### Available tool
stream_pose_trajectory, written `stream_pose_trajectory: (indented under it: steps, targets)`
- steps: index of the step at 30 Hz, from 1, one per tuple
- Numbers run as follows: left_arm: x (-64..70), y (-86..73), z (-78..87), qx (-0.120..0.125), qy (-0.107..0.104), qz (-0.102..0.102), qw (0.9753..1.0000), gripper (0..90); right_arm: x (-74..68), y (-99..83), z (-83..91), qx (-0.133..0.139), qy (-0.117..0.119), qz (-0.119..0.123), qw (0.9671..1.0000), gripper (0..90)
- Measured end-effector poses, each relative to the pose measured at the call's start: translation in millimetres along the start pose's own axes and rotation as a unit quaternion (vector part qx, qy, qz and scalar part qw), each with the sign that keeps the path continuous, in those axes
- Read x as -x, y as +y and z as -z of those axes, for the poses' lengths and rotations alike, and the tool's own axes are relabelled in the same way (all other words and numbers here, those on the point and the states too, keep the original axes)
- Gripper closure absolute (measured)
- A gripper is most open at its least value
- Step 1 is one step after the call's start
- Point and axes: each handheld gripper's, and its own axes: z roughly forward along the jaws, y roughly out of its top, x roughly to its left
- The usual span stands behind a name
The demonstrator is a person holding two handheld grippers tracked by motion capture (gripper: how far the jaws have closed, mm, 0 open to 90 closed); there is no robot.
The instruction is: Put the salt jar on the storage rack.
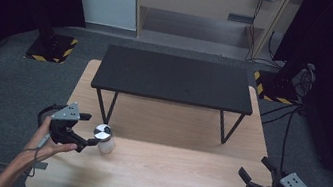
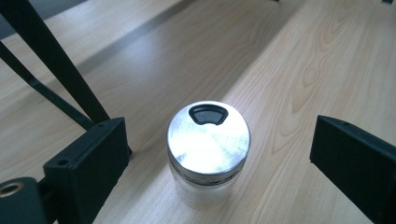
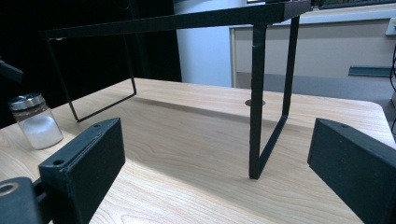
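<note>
A small glass shaker (image 1: 105, 139) with a silver lid and white contents stands upright on the wooden table (image 1: 167, 174), left of centre. My left gripper (image 1: 88, 131) is open around it. In the left gripper view the shaker (image 2: 208, 149) sits between the two spread jaws, and neither jaw touches it. The lid has a dark pouring opening (image 2: 208, 115) on its far side. Near the table's front right corner my right gripper (image 1: 254, 168) is open and holds nothing. From the right gripper view, the shaker (image 3: 35, 121) appears far off at the left.
A low black metal shelf (image 1: 174, 78) on thin wire legs stands across the back half of the table. One of its legs (image 3: 256, 107) rises just ahead of my right gripper (image 3: 215, 135). A light wooden cabinet (image 1: 204, 1) stands beyond the table.
</note>
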Motion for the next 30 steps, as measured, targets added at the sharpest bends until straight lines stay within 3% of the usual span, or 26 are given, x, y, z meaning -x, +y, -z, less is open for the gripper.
stream_pose_trajectory:
  steps: [12, 16, 18, 21, 30]
  targets:
    - [-12.4, -8.4, -30.7, -0.011, -0.010, 0.020, 0.9997, 9.3, 0.4, -0.2, 0.4, 0.000, 0.000, -0.001, 1.0000, 3.8]
    - [-13.2, -9.6, -36.3, -0.018, -0.008, 0.004, 0.9998, 12.5, 0.2, -0.1, 0.3, 0.000, 0.000, -0.001, 1.0000, 3.8]
    - [-12.9, -13.9, -37.1, -0.007, -0.010, -0.012, 0.9999, 23.5, 0.2, -0.1, 0.2, -0.001, 0.000, -0.001, 1.0000, 3.9]
    - [-12.5, -17.9, -38.8, 0.003, -0.016, -0.024, 0.9996, 31.0, 0.2, -0.2, 0.5, 0.000, 0.000, -0.001, 1.0000, 3.9]
    - [-8.7, -18.9, -39.0, 0.007, -0.008, -0.016, 0.9998, 33.9, 0.4, -0.1, 0.6, 0.000, 0.000, -0.001, 1.0000, 3.8]
